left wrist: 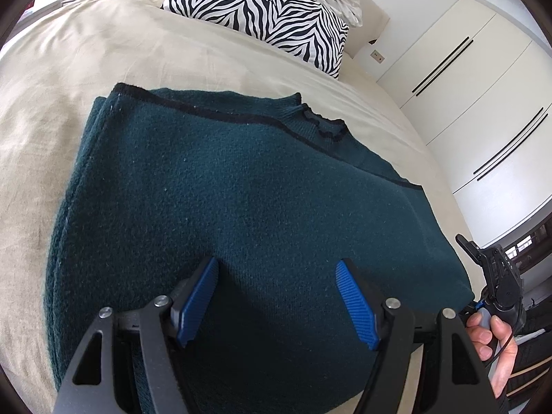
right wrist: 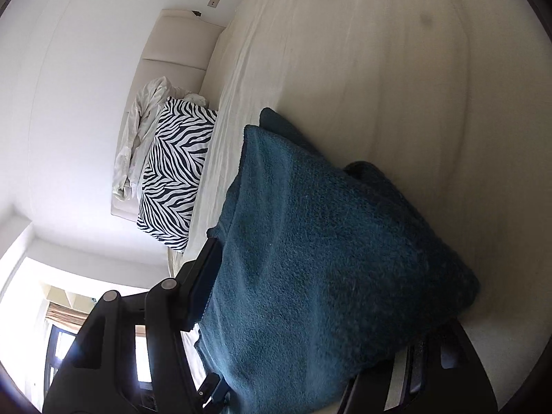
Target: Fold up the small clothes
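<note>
The dark teal sweater [left wrist: 220,186] lies on the bed [left wrist: 86,69], already doubled over, its black-trimmed hem and ruffled collar at the far edge, near the zebra-striped pillow [left wrist: 265,10]. It is a thick, fuzzy knit with a felted nap, so it probably handles as soft and limp yet fairly heavy for its size: it will sag and drape rather than hold a shape, and it should not slip easily against ribbed pads. The best hold looks to be a folded edge or corner, pinching all layers together so none slides loose.

The left gripper [left wrist: 277,302] hovers low over the near part of the sweater, its blue ribbed fingers [left wrist: 198,302] spread wide with nothing between them.

The right gripper [right wrist: 303,293] sits at the right edge of the sweater. In its own view the knit hangs thick across the gap between the fingers and hides the right one; a bunched fold seems to be held, though I cannot tell whether the pads truly press on it. A hand [left wrist: 491,341] grips its handle.

The bed cover is smooth beige cloth, lightly creased. White wardrobe doors [left wrist: 476,79] stand on the right.
</note>
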Tool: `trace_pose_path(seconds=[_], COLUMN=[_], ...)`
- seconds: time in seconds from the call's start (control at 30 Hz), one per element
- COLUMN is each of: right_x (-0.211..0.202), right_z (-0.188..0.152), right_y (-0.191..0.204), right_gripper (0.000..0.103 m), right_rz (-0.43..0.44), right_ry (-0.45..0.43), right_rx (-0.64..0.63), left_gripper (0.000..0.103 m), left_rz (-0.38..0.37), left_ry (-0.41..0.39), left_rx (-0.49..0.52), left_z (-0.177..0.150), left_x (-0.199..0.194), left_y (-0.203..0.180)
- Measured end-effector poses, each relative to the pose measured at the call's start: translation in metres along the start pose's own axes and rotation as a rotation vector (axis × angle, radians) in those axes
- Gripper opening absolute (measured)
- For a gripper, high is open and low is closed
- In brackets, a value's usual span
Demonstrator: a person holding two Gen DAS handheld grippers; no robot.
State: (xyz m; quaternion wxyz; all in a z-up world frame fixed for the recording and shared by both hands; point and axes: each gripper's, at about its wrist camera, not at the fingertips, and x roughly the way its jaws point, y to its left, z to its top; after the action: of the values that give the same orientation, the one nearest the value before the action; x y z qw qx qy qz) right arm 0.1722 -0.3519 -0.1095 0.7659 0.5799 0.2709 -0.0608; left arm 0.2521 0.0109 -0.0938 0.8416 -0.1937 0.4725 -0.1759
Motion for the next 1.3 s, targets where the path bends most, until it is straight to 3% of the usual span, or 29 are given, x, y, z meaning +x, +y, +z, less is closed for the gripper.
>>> trace_pose_path(seconds=[0.2,0.23,0.3,0.33,0.47,0.6,0.7,0.8,0.87,0.97,1.03,1.1,1.3], right_x=[0.027,0.029,0.032,0.035,0.038,0.038,0.044,0.057,0.072,0.104,0.117,0.115,0.104], right_z=[0.016,0.018,0.022,0.024,0.024,0.008,-0.028,-0.103,-0.162,-0.229,-0.252,-0.263,-0.266], right_y=[-0.001,-0.001,-0.002,-0.004,0.005,0.057,0.119,0.172,0.185,0.171,0.157,0.154,0.154], right_gripper=[0.051,0.047,0.023,0.019,0.015,0.014,0.014,0.014,0.013,0.013,0.013,0.014,0.016], right_rz=[-0.037,-0.039,-0.063,-0.081,-0.125,-0.165,-0.175,-0.147,-0.152,-0.239,-0.284,-0.302,-0.268], right_ry=[0.025,0.029,0.040,0.046,0.043,0.032,0.045,0.115,0.178,0.254,0.265,0.208,0.200], right_rx=[-0.030,-0.041,-0.063,-0.068,-0.109,-0.292,-0.537,-0.865,-1.093,-1.350,-1.429,-1.491,-1.541], left_gripper=[0.073,0.073,0.073,0.073,0.073,0.072,0.072,0.074,0.077,0.080,0.083,0.084,0.085], left_rz=[-0.027,-0.032,-0.041,-0.046,-0.093,-0.169,-0.227,-0.320,-0.378,-0.437,-0.455,-0.447,-0.396], left_ry=[0.000,0.000,-0.002,-0.003,-0.010,-0.024,-0.054,-0.059,-0.052,-0.038,-0.022,0.001,0.103], left_rx=[-0.011,-0.015,-0.023,-0.029,-0.073,-0.174,-0.266,-0.351,-0.391,-0.437,-0.447,-0.444,-0.389], left_z=[0.000,0.000,0.000,0.001,0.002,0.006,0.012,0.017,0.019,0.019,0.020,0.023,0.040], left_x=[-0.001,-0.001,-0.002,-0.002,-0.005,-0.015,-0.028,-0.035,-0.036,-0.034,-0.031,-0.026,0.000], left_y=[0.004,0.005,0.006,0.007,0.014,0.031,0.049,0.065,0.072,0.080,0.082,0.079,0.053])
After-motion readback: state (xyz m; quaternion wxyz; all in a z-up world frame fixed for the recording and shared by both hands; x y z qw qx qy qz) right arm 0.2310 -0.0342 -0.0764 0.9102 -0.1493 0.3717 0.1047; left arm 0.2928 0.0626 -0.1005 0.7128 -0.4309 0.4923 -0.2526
